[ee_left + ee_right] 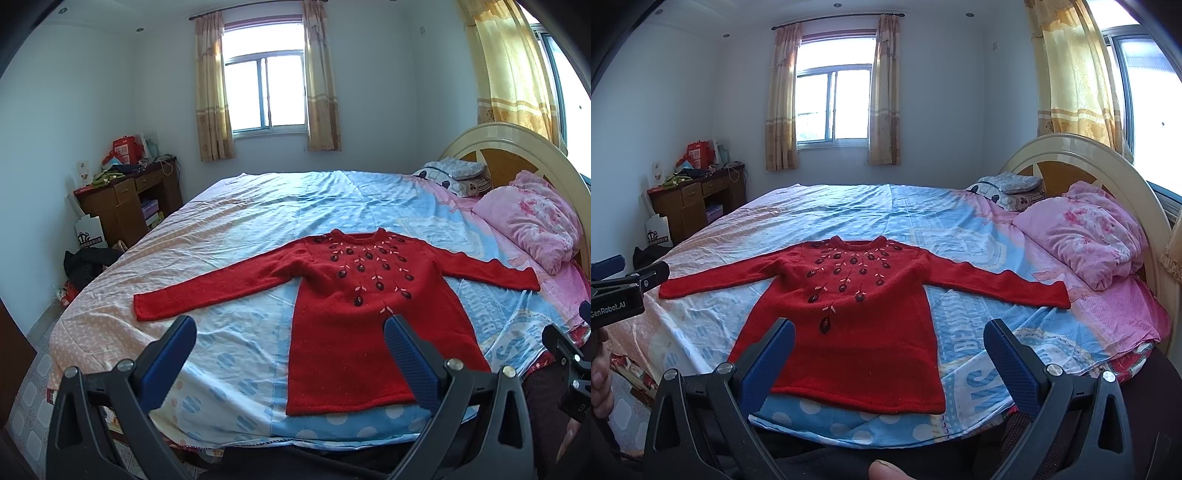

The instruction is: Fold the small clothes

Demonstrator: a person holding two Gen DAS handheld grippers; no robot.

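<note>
1. The red sweater [354, 317] lies flat and face up on the bed [236, 236]. Its hem is at the near edge, at 6 o'clock, and its collar points away, to 12 o'clock. Both sleeves are stretched out sideways, one to 9 o'clock and one to 3 o'clock. No fold is made yet, so I judge the task is at its very beginning.

2. The left gripper [291, 332] hangs above the near edge of the bed with its blue fingers [177, 350] spread wide. Nothing is between them. In its own view the hem lies under its right finger, at about 4 o'clock.

3. The right gripper [890, 339] is also spread wide and holds nothing. It hovers over the lower part of the sweater, whose hem crosses that view at about 6 o'clock.

4. The step in hand seems to be the approach to the first grasp. A good start is probably the sleeves: each gripper goes to the cuff on its own side, the left one toward 9 o'clock and the right one toward 3 o'clock.

5. To do it well, bring one finger low against the sheet and slide it under the cuff, so that only the knit is pinched and not the sheet below.

6. Then carry each sleeve across the chest and lay it flat. The knit looks soft and thick, so it may drag or bunch; lifting it a little before moving should keep the body smooth.

7. The pink quilt [1082, 236] at 2 o'clock lies near the right cuff; take care not to catch it.
</note>
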